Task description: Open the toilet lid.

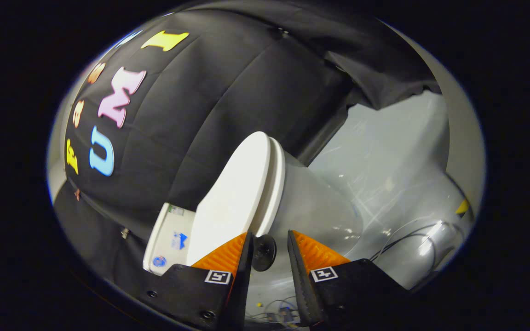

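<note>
A handheld gripper (268,239) closes in on a white toilet in a cloth-walled booth, its view rolled hard to one side. The toilet lid (233,193) lies shut on the seat (275,184), the pair seen edge-on just beyond the fingertips, with the pale bowl (320,207) swelling out beside them. The fingers stand a narrow gap apart and hold nothing. Between their tips sits a small dark round knob (263,252), apparently fixed at the lid's front rim; whether either finger touches it cannot be told. The tank (166,239) shows beyond the lid's far end, against the dark cloth wall (191,119). Loose cables (403,241) trail across the glossy grey floor (384,151) near the bowl's foot.

Judged from this moment, the lid is not yet raised and the grip on the knob is still to be made. The risks lie in that grip: the knob is small and smooth-looking, so fingers closing off-centre could slide off it, or pinch the seat along with the lid and lift both. A pull that does not follow the hinge's arc could also wrench the knob free of the fingers, letting the lid drop back.
</note>
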Available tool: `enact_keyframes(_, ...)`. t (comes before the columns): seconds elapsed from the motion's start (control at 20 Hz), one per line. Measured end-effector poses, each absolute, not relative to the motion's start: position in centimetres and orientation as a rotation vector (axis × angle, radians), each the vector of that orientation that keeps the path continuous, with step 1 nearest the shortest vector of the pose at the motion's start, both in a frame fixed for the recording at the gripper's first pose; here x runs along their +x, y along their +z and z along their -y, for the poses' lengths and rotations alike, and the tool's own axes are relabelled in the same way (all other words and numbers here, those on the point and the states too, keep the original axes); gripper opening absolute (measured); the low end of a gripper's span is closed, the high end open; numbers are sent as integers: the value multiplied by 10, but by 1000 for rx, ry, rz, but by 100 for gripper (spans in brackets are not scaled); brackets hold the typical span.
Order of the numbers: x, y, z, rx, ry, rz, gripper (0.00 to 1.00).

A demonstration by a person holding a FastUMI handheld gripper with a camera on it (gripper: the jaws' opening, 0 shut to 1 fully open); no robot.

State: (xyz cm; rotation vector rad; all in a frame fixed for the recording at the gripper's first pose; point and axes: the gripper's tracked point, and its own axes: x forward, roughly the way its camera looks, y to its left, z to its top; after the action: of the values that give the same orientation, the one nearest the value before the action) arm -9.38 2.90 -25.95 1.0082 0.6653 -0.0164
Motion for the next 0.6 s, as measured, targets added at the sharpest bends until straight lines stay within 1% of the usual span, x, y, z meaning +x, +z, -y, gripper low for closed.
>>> enact_keyframes(0.05,-98,-258,-27,1051,-25,-671,48)
enact_keyframes(0.1,-94,-259,-30,1085,-16,-668,33)
enact_keyframes(0.25,-96,-259,-37,1135,29,-685,32)
enact_keyframes(0.35,-90,-263,-33,1181,1,-668,16)
enact_keyframes(0.4,-92,-257,-37,1197,12,-666,18)
enact_keyframes(0.6,-88,-261,-41,1264,23,-681,15)
